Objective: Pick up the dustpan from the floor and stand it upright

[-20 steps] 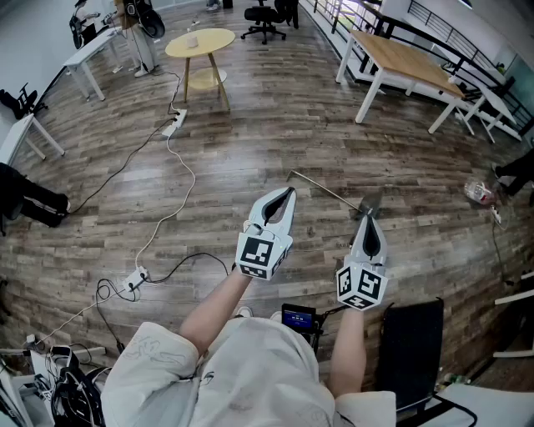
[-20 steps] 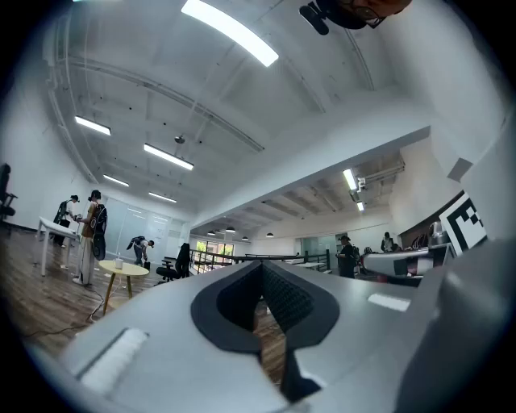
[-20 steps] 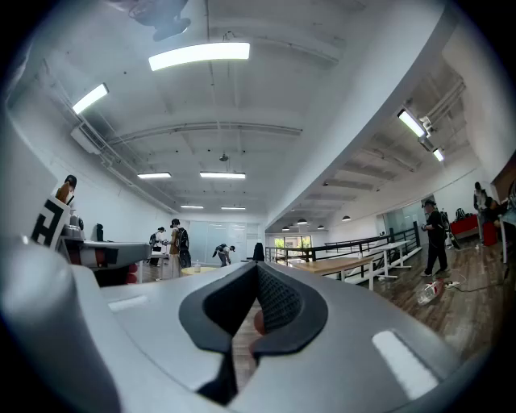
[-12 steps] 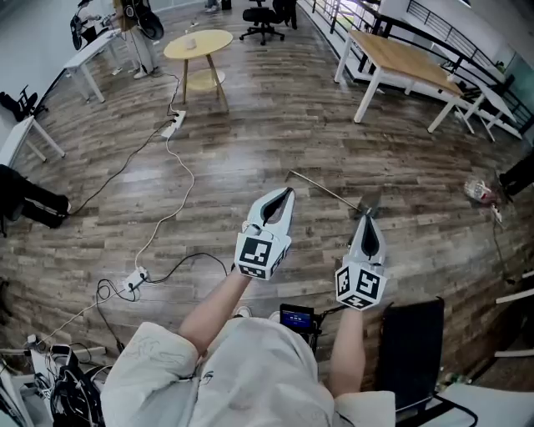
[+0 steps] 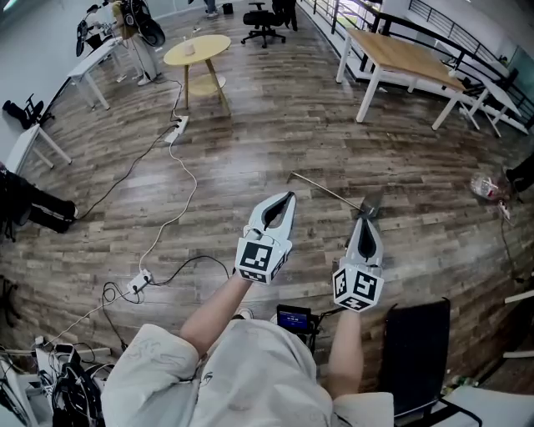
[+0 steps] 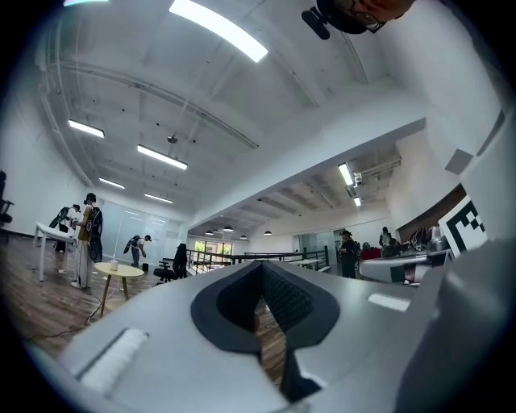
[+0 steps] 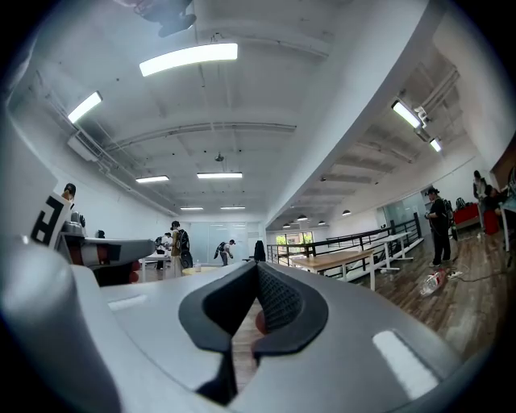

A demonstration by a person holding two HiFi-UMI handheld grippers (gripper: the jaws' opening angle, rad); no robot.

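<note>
You stand on a wood-plank floor (image 5: 250,142) in a large open office. At the floor's far edge are a round yellow table (image 5: 198,47) and a black office chair (image 5: 263,18). Toward its far right corner stands a long wooden table (image 5: 406,58) on white legs. White desks (image 5: 92,60) line the left edge. A white cable (image 5: 185,179) runs from 1 power strip (image 5: 176,127) near the yellow table to another (image 5: 136,280) close to your left side. A clear plastic bottle (image 5: 482,189) lies near the right edge. A black chair (image 5: 415,350) stands just beside your right arm.

The dustpan (image 5: 371,203) lies flat on the floor, right of the middle. Its thin handle (image 5: 324,189) stretches away to the left and farther from you.

Your left tongs (image 5: 289,197) (image 6: 260,266) and right tongs (image 5: 365,220) (image 7: 258,264) are both closed tip to tip and hold nothing. Each points out across the room, about level and up off the floor.

In the head view the dustpan's dark pan shows just past the tips of the right tongs. The handle's free end shows just beyond the tips of the left tongs. The 2 tongs are side by side, with the handle crossing the floor ahead of the gap between them.
</note>
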